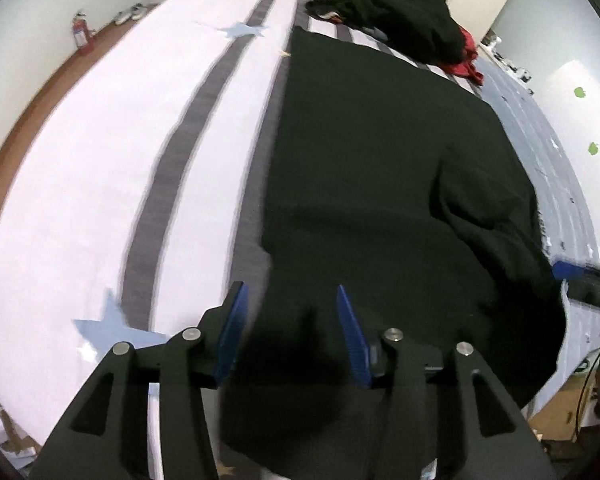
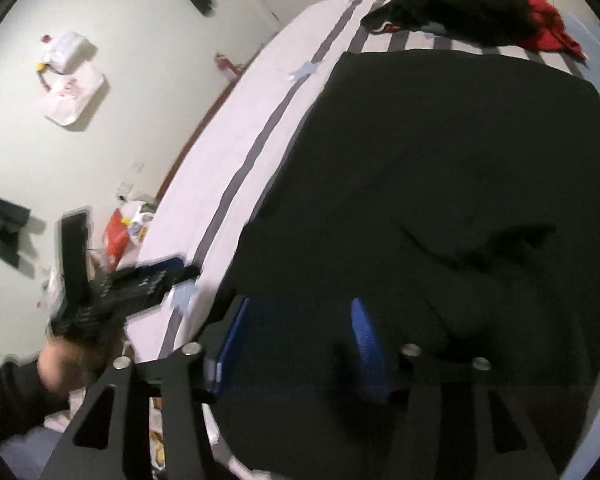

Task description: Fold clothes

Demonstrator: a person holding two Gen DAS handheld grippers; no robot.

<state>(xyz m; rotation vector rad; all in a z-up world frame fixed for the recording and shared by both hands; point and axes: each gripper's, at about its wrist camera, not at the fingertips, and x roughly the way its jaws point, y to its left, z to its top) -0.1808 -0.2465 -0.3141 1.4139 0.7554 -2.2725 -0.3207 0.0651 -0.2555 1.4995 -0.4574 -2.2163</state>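
Note:
A large black garment point(image 1: 372, 184) lies spread flat on a white bed with grey stripes point(image 1: 112, 168); it also fills the right wrist view point(image 2: 440, 184). A fold of it bunches at its right side point(image 1: 496, 220). My left gripper point(image 1: 290, 300) is open and empty, its blue fingers hovering over the garment's near left edge. My right gripper point(image 2: 300, 316) is open and empty above the garment's near edge. The left gripper also shows in the right wrist view point(image 2: 140, 280), held by a hand at the bed's left side.
A heap of black and red clothes point(image 1: 412, 24) lies at the far end of the bed, also seen in the right wrist view point(image 2: 480, 4). Pale blue stars point(image 1: 244, 30) decorate the sheet. Bags and clutter point(image 2: 128, 228) lie on the floor beside the bed.

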